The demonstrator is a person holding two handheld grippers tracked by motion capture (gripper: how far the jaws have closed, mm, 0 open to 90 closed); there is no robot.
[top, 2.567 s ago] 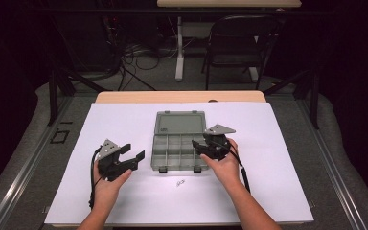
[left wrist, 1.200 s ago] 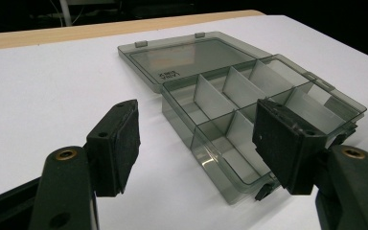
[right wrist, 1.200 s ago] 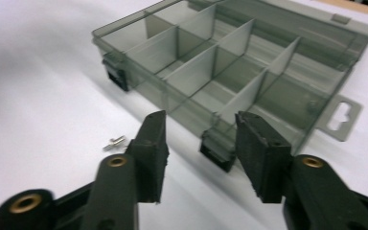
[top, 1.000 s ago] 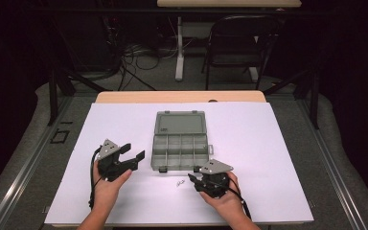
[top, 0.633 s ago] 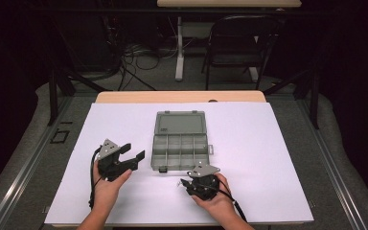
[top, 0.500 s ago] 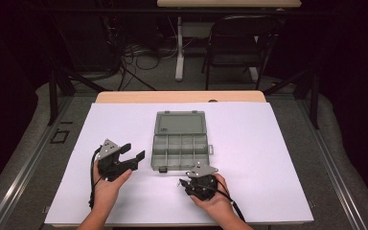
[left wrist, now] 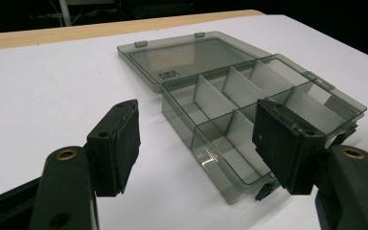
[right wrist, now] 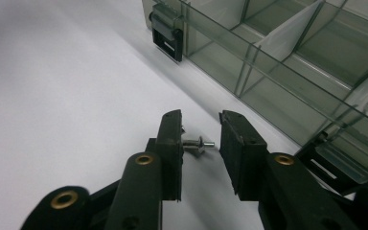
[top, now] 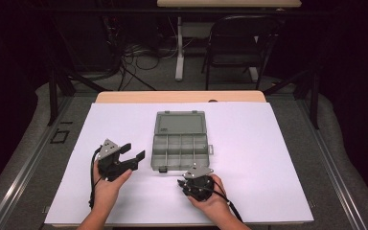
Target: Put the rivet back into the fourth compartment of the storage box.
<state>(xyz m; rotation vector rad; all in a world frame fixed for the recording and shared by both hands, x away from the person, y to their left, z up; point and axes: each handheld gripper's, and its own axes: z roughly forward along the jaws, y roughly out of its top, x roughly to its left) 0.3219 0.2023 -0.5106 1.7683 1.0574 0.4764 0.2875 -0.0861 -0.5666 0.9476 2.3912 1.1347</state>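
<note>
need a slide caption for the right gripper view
Right gripper, jaws slightly apart, straddles a small metal screw on the white table beside the open compartment box.

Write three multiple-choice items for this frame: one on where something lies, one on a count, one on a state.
1. Where does the small metal screw lie?
A. In a compartment of the box
B. On the white sheet between the right gripper's jaws
C. On the open lid

2. How many grippers are held over the table?
A. One
B. Two
C. Three

3. What state is the compartment box in?
A. Lid open and lying flat behind it
B. Lid closed and latched
C. Lid off and set to one side

Answers:
1. B: the right gripper view shows the screw on the sheet in the gap between the jaws, in front of the box.
2. B: the high view shows the left gripper and the right gripper, one in each hand.
3. A: the left gripper view shows the lid hinged back flat on the table.
</note>
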